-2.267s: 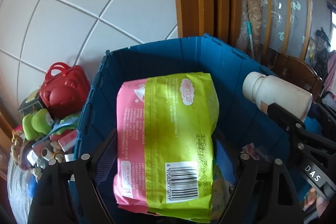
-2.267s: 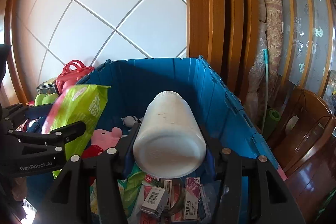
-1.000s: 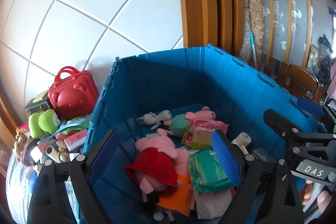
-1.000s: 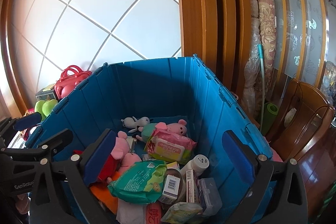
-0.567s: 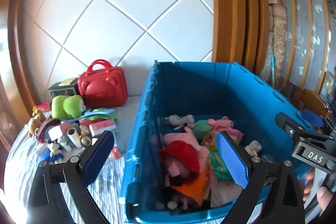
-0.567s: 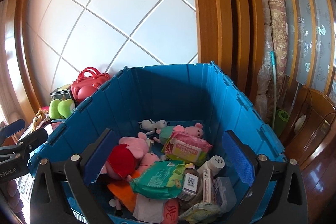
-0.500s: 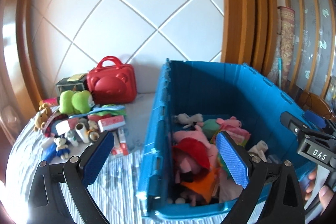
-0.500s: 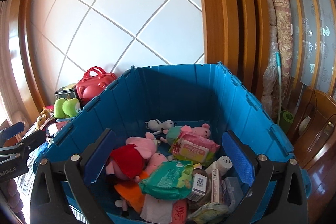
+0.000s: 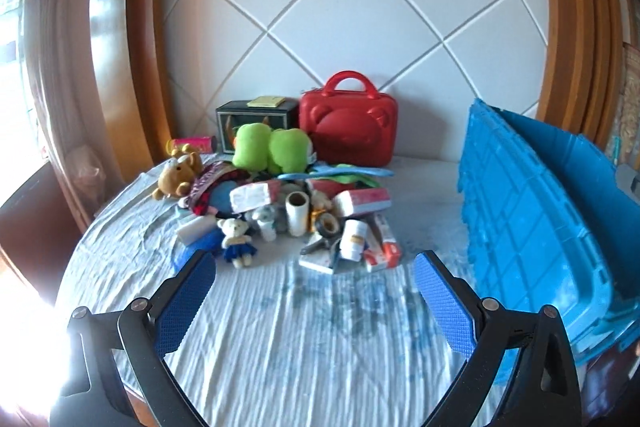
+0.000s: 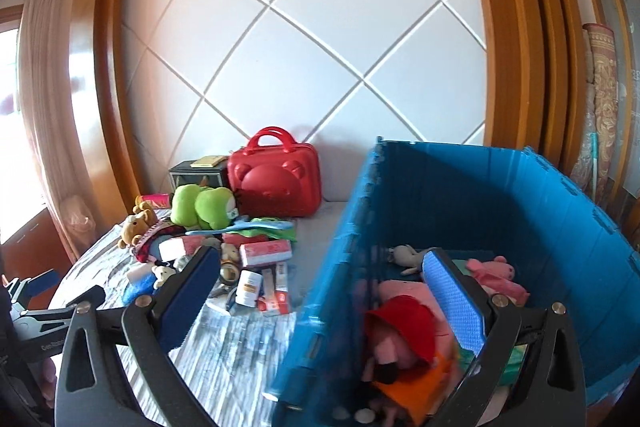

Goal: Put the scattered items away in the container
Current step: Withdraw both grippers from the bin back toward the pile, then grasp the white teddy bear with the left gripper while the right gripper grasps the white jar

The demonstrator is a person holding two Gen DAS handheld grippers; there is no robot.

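A blue plastic crate [image 9: 532, 211] stands on the right of the bed; in the right wrist view its near wall [image 10: 340, 267] is close, with pink plush toys [image 10: 404, 323] inside. A pile of loose items [image 9: 304, 211] lies on the striped sheet: a small teddy in a blue dress [image 9: 237, 235], a paper roll [image 9: 297, 213], a white pill bottle [image 9: 353, 239], red-and-white boxes [image 9: 362, 201], a green plush [image 9: 270, 149] and a brown bear [image 9: 178, 174]. My left gripper [image 9: 314, 293] is open and empty, short of the pile. My right gripper [image 10: 322, 285] is open and empty, straddling the crate's left wall.
A red bear-faced case [image 9: 348, 129] and a dark box [image 9: 256, 117] stand against the white quilted headboard behind the pile. Wooden frame posts [image 9: 80, 67] rise left and right. The left gripper's body [image 10: 44, 315] shows at lower left in the right wrist view.
Both grippers let their items drop into the crate, opened, and swung left. The left now faces the pile on the sheet; the right sits over the crate's left wall.
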